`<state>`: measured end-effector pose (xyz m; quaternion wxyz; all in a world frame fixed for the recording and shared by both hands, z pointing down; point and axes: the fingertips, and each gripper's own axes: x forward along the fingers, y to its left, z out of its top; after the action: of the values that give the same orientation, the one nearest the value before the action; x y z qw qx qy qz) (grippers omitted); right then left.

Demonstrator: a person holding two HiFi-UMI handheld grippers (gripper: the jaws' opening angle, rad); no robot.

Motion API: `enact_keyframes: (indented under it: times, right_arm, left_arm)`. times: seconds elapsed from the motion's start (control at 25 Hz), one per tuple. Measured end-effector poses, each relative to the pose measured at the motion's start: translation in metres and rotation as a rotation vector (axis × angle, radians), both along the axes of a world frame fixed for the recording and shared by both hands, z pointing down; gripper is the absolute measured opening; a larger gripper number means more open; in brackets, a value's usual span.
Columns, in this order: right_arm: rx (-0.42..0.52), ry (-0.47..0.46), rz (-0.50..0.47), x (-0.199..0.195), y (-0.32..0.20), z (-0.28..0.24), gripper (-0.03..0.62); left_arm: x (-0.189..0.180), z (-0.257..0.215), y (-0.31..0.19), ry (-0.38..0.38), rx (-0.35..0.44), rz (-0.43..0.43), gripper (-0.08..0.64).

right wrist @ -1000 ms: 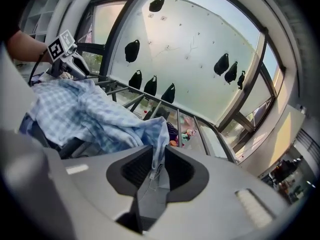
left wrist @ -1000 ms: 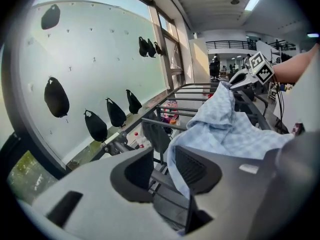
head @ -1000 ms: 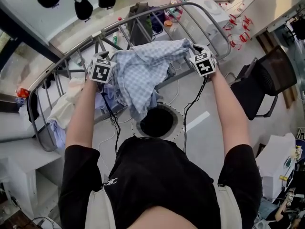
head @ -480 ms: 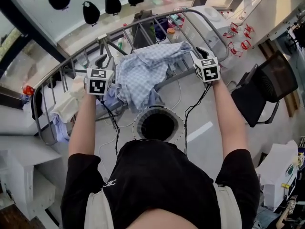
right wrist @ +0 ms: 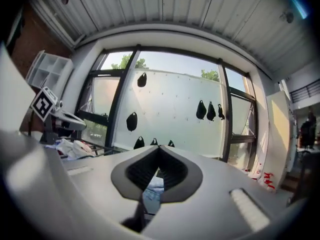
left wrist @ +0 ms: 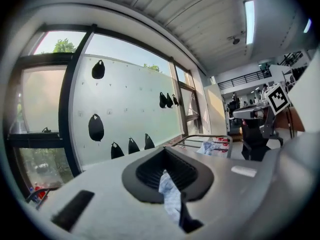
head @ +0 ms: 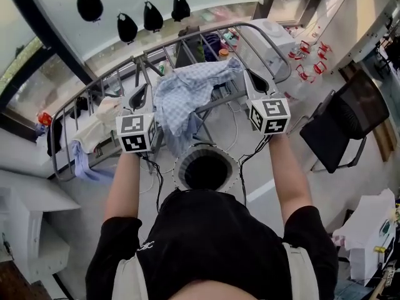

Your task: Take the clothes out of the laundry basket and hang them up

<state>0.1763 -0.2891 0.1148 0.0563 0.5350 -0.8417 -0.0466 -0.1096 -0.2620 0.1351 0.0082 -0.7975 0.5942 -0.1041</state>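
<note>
A blue checked shirt point(head: 187, 92) lies draped over the rails of the grey drying rack point(head: 275, 52). The round laundry basket point(head: 205, 169) stands below it, its inside dark. My left gripper point(head: 141, 94) is raised just left of the shirt. My right gripper point(head: 253, 80) is raised just right of it. Both have just been closing and are now shut, and no cloth hangs from either. The left gripper point(left wrist: 166, 164) and right gripper point(right wrist: 159, 151) each show a sliver of blue fabric through the slit under the pads.
A cream garment point(head: 101, 120) and a lilac one point(head: 81, 164) hang at the rack's left end. A black chair point(head: 344, 114) stands at the right and a white appliance point(head: 272, 33) behind the rack. Black stickers point(head: 128, 27) dot the window.
Both grippers have come off the checked shirt, risen and drawn back toward the person. Their jaws opened and then shut. The shirt stays draped on the rack.
</note>
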Motion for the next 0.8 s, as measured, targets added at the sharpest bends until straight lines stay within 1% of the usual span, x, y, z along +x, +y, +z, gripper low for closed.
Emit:
enact_keyframes:
  times: [0.08,0.16,0.28,0.4,0.6,0.8]
  right_arm:
    - [0.018,-0.060,-0.017,0.000,0.032,-0.012,0.011]
    - [0.033,-0.095,-0.025,0.002,0.062,-0.019,0.011]
    - [0.061,-0.114,-0.032,0.006,0.104,-0.019,0.014]
    - [0.064,-0.120,-0.048,0.006,0.138,-0.011,0.012]
    - [0.024,-0.148,-0.060,0.013,0.175,0.000,0.012]
    - [0.043,-0.144,-0.072,0.005,0.196,0.001,0.012]
  left_arm:
    - [0.014,-0.003,0.028,0.027,0.006,0.001,0.003]
    - [0.028,-0.004,0.056,0.042,0.009,0.003,0.003]
    - [0.049,-0.002,0.094,0.050,0.003,0.007,0.003]
    - [0.066,0.002,0.127,0.048,-0.003,0.009,0.003]
    - [0.091,0.003,0.168,0.043,0.004,0.023,0.003]
    - [0.099,0.002,0.185,0.037,0.012,0.055,0.003]
